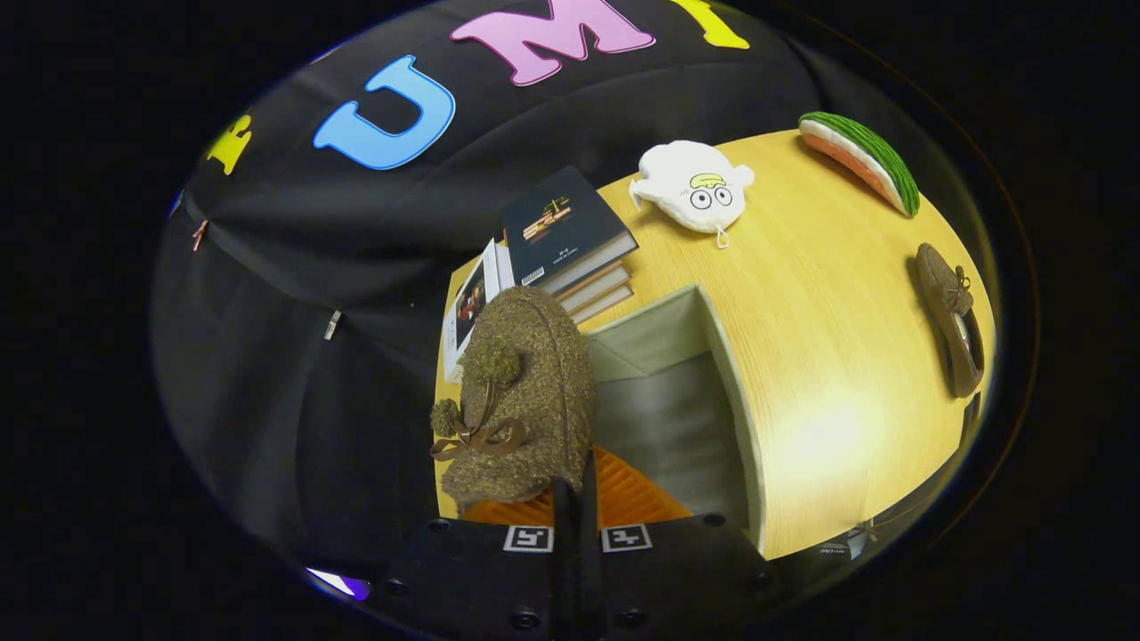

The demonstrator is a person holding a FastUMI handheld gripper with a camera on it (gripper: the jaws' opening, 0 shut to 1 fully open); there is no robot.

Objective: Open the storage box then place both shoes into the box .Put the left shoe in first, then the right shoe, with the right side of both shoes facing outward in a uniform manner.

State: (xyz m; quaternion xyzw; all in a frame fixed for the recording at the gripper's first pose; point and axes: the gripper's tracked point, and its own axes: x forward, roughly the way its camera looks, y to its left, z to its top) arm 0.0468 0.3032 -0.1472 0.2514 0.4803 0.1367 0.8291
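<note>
The tool points forward and downward, its two fingers drawn almost together with only a thin gap between them. Both fingers pinch the rear edge of the fuzzy brown shoe, which hangs toe-forward just ahead of the fingertips.

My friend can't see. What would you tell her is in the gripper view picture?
The gripper has its jaws nearly closed on the edge of a fuzzy brown shoe, held above an open grey storage box. On the yellow wooden table beyond are a stack of books, a white plush toy, a watermelon-slice toy and the second shoe.
</note>
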